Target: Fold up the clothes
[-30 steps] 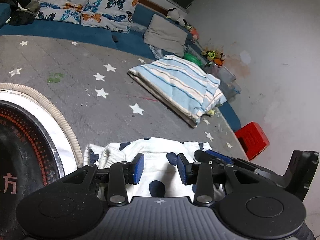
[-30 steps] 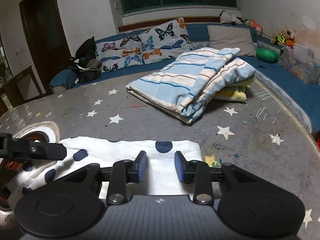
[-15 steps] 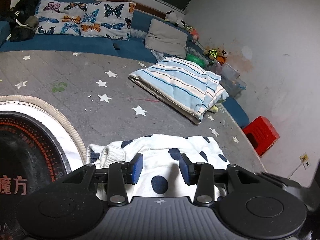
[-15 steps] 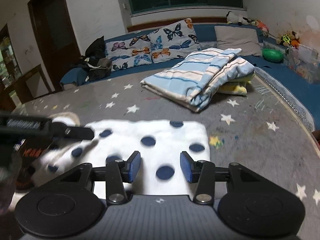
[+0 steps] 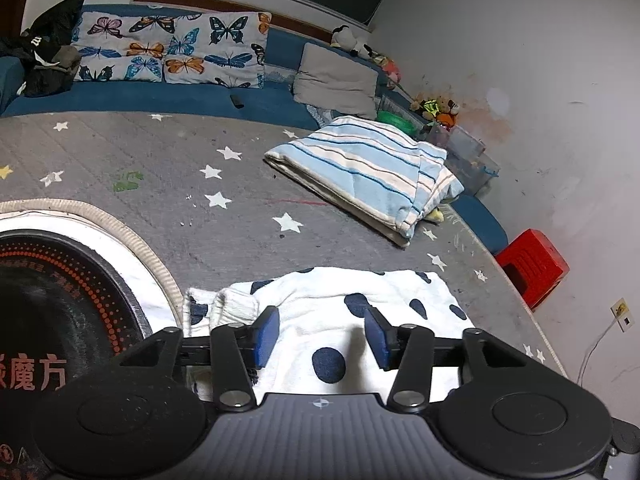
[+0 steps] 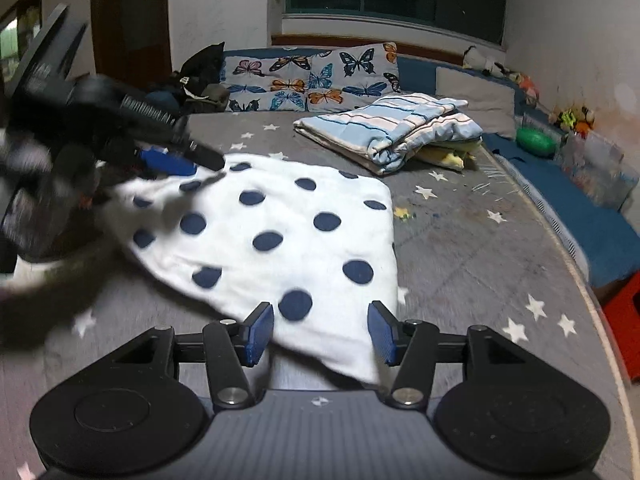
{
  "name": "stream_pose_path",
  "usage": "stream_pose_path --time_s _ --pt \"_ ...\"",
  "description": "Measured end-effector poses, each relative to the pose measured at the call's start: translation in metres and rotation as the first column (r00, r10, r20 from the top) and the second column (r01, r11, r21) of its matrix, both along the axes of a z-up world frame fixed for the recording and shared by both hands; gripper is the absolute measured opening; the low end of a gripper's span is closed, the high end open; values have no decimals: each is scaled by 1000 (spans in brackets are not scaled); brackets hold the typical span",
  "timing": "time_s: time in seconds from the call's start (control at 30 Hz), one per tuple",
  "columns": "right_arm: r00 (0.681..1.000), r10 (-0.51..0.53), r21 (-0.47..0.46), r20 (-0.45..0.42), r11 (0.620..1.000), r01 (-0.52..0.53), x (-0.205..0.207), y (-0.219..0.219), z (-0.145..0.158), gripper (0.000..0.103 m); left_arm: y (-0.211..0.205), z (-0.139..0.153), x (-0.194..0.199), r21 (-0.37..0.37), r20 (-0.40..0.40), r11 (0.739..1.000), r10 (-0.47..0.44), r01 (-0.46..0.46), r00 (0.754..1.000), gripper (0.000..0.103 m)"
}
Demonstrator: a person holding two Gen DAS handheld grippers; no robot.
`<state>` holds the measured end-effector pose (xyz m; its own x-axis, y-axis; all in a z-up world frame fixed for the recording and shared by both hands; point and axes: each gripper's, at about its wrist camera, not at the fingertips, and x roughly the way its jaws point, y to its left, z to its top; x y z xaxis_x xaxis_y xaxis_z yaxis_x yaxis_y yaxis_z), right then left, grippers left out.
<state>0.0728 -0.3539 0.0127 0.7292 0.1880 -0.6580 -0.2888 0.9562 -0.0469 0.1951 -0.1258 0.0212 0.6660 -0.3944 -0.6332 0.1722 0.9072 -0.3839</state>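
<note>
Mat (image 5: 168, 160), grey with white stars, fills both views, ringed by blue cushioning with butterfly pillows (image 6: 312, 76) at the far side. Folded striped blanket (image 6: 392, 128) lies well beyond the work, clear of it. Polka-dot garment (image 6: 288, 232), white with navy spots, lies spread on the mat before me, its near edge between my right gripper (image 6: 321, 334) pads, which stand apart. My left gripper (image 5: 322, 338) hangs over the garment's other end, jaws also apart, nothing clamped; it shows blurred in the right view. Red crate (image 5: 534, 266) sits off the mat's edge. Clear bins (image 6: 600, 168) by the wall, contents too small to tell.
</note>
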Motion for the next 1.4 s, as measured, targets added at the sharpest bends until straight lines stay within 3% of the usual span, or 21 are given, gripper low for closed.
stream_pose_path --time_s 0.17,0.4,0.47,0.63,0.93,1.2,1.3,1.4 --pt "999 -14 26 45 1000 13 -7 1 9 73 0 6 -14 28 32 1000 -12 12 999 62" --pt "996 -46 73 81 997 40 4 12 15 85 10 11 -35 43 61 999 12 -15 998 74" --pt "995 -49 80 88 996 42 9 17 15 94 14 13 -40 62 73 998 26 -30 997 81" --pt "994 -66 99 92 993 57 26 34 15 103 28 4 -50 95 56 993 69 -74 996 84" --pt "998 -43 105 42 994 39 57 54 6 103 44 -8 -60 121 35 986 107 -110 994 86" --pt "996 -79 125 -35 989 83 104 55 -2 103 48 -13 -60 129 24 985 112 -114 993 89" --pt "989 -105 146 -104 982 119 122 52 -8 103 49 -15 -61 132 20 985 113 -115 993 90" --pt "988 -111 174 -104 976 128 128 51 -3 103 49 -15 -60 134 21 984 114 -116 993 91"
